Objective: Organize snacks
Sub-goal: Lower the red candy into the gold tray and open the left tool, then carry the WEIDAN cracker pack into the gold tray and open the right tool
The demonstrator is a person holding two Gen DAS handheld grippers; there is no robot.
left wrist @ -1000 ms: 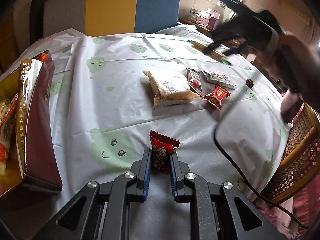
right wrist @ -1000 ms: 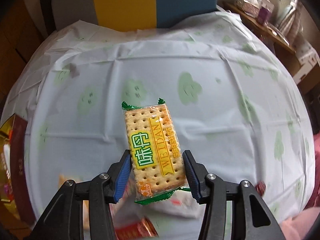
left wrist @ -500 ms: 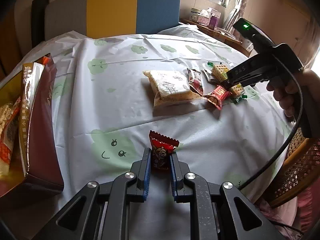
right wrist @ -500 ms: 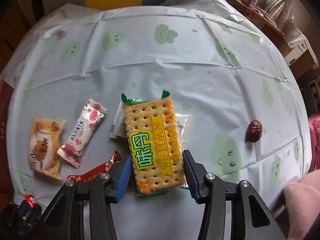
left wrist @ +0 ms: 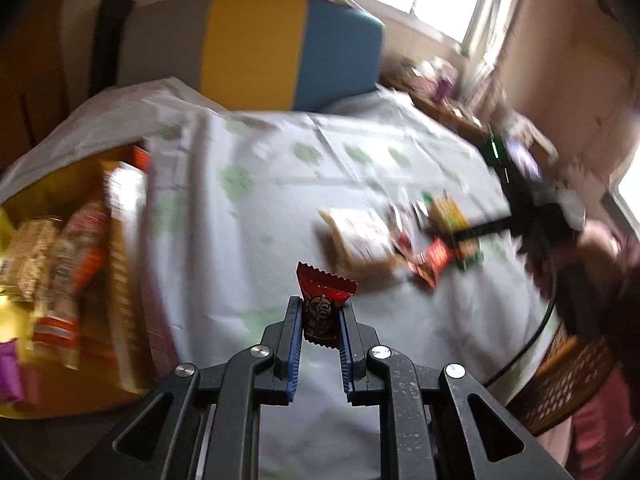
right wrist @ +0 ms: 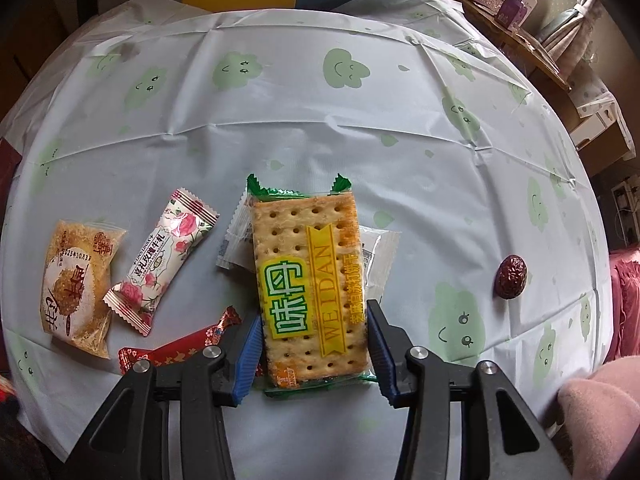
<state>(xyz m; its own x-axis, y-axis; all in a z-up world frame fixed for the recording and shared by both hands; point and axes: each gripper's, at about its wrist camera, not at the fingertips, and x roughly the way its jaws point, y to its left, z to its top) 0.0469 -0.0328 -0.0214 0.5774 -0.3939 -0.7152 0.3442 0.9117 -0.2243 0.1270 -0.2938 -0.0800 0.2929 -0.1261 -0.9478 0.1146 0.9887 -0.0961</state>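
Note:
My left gripper (left wrist: 320,316) is shut on a small red candy packet (left wrist: 323,304) and holds it above the table. A gold and maroon snack box (left wrist: 120,264) with several packets in it stands at the left. My right gripper (right wrist: 314,336) is shut on a green-edged cracker pack (right wrist: 310,284), low over a white packet (right wrist: 378,256). Beside it on the cloth lie a rose-print candy (right wrist: 160,268), a brown crumb cake pack (right wrist: 78,284) and a red candy (right wrist: 180,350). The right gripper (left wrist: 460,236) and cracker pack (left wrist: 450,210) also show, blurred, in the left wrist view.
The round table has a white cloth (right wrist: 320,100) with green cloud faces. A dried red date (right wrist: 511,277) lies at the right. A grey, yellow and blue chair back (left wrist: 256,48) stands behind the table. A wicker chair (left wrist: 568,384) is at the right edge.
My left gripper has lifted and swung left with the red candy, bringing the snack box closer. My right gripper has lowered the cracker pack closer to the snacks on the cloth.

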